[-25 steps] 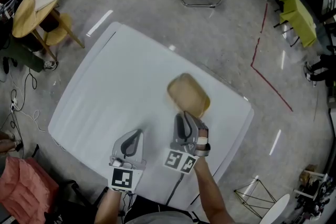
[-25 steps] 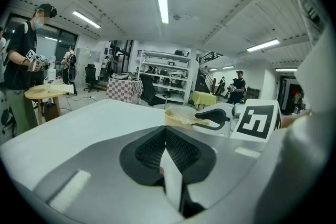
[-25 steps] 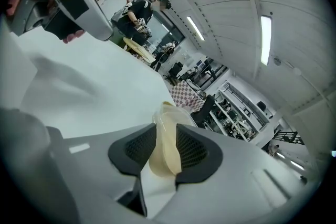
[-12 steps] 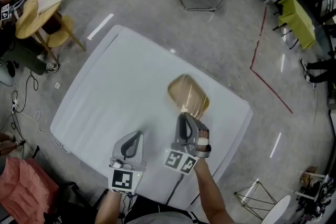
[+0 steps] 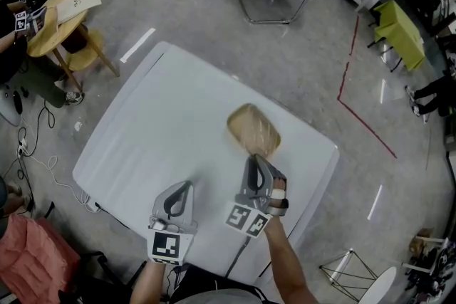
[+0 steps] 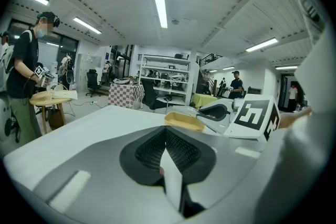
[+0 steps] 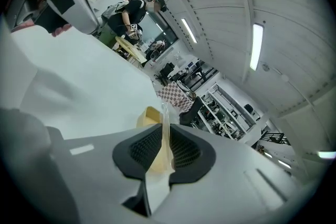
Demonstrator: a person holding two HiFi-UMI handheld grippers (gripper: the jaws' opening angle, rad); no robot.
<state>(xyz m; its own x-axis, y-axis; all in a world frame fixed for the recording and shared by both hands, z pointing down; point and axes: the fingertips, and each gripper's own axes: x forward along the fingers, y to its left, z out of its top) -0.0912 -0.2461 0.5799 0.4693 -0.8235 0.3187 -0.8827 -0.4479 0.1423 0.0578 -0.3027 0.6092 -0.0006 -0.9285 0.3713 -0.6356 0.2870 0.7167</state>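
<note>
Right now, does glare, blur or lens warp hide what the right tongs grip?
Head view: sharp, light streaks glare only on the floor, tray clear. Right gripper view: fisheye bends the room, dark corners, but right tongs plainly pinch the tray's rim. Left gripper view: warped too.

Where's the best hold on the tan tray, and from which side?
The tray lies flat on the table, shallow and open, so probably its thin rim at the near end, coming in low from the person's side. The right gripper is shut on that rim.
</note>
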